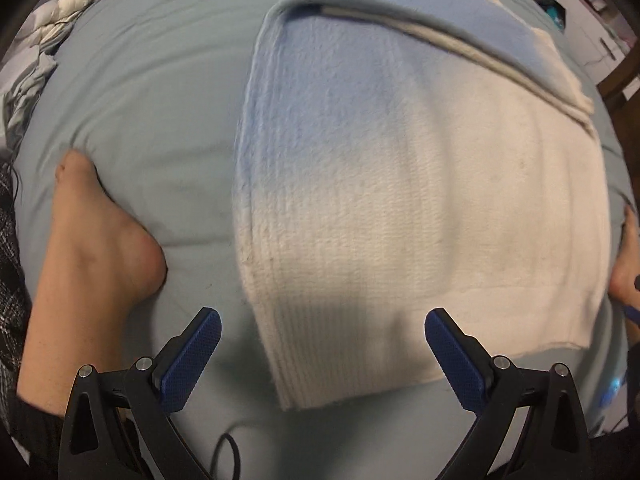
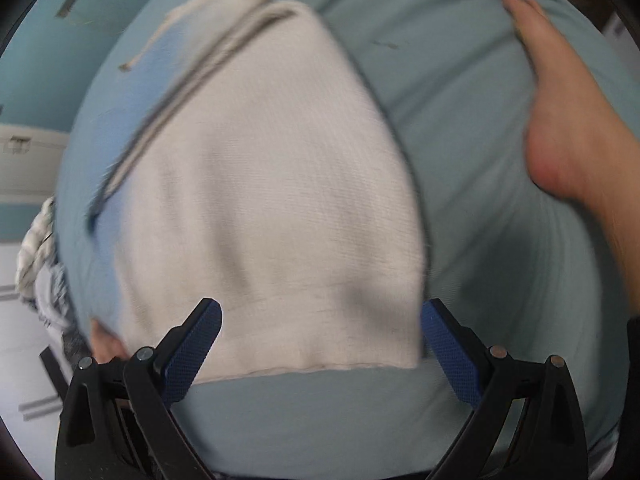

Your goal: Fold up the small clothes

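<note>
A knitted garment [image 1: 400, 200], pale blue fading to cream, lies folded on a grey-blue bed sheet [image 1: 140, 100]. Its far part is folded over, showing a cream edge band. My left gripper [image 1: 322, 354] is open just above the garment's near cream corner, with nothing between its blue pads [image 1: 192, 360]. In the right wrist view the same garment [image 2: 272, 184] fills the middle, blurred. My right gripper [image 2: 320, 340] is open over the near cream hem, holding nothing.
A person's bare foot [image 1: 92, 240] rests on the sheet left of the garment, and another foot [image 2: 568, 120] lies to its right. Crumpled white bedding [image 1: 60, 12] sits at the far left. A dark cable [image 1: 228, 452] lies near the left gripper. Furniture stands beyond the bed [image 1: 580, 20].
</note>
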A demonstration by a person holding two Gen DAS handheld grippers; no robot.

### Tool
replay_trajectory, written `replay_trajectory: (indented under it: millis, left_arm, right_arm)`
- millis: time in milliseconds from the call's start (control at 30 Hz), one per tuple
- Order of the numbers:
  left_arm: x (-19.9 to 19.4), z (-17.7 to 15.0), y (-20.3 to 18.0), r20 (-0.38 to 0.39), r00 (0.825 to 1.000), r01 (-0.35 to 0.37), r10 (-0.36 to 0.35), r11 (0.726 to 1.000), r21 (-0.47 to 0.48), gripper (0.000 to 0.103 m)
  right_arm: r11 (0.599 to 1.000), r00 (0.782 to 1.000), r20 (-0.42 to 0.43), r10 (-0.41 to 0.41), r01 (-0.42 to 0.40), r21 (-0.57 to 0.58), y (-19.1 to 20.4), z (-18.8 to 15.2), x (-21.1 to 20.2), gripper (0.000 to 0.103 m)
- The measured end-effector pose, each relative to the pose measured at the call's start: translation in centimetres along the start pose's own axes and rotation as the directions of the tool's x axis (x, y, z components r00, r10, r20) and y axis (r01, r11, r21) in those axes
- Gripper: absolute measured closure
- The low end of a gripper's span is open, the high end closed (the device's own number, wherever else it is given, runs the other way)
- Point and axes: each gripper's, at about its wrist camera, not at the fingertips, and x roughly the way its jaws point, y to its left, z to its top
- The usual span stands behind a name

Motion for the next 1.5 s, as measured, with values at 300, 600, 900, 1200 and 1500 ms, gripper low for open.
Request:
replay_trajectory:
  millis: [300, 600, 900, 1200, 1500]
  left_arm:
    - [2.9, 0.8, 1.1, -0.058, 0.998, -0.023, 0.023, 1.0, -0.002, 0.001]
    - [2.4, 2.1, 1.0, -0.088, 0.993, 0.071, -0.074, 0.997, -0.041, 0.001]
    - [3.2, 3.9, 4.7, -0.125, 0.981, 0.124, -0.146, 0.978, -0.168, 0.001]
    - [7.6, 2.0, 2.9, -0.283, 0.953, 0.087, -0.105, 0.993, -0.076, 0.004]
    - [5.2, 4.0, 0.9, -0.247, 0.962, 0.112, -0.118, 0.993, -0.038, 0.09]
  right_arm:
    - [0.987, 0.991, -0.105, -0.083, 0.096, 0.128, -3.7, 0.9, 4.0, 0.005]
    - [0.98, 0.991, -0.114, -0.075, 0.095, 0.175, -5.8, 1.9, 5.5, 0.005]
    - [0.979, 0.989, -0.122, -0.084, 0.105, 0.175, -6.3, 2.1, 6.5, 0.005]
    - [0.963, 0.987, -0.135, -0.091, 0.122, 0.242, -7.6, 1.1, 6.3, 0.005]
    - [0.979, 0.975, -0.205, -0.085, 0.12, 0.164, -6.7, 0.8, 9.7, 0.005]
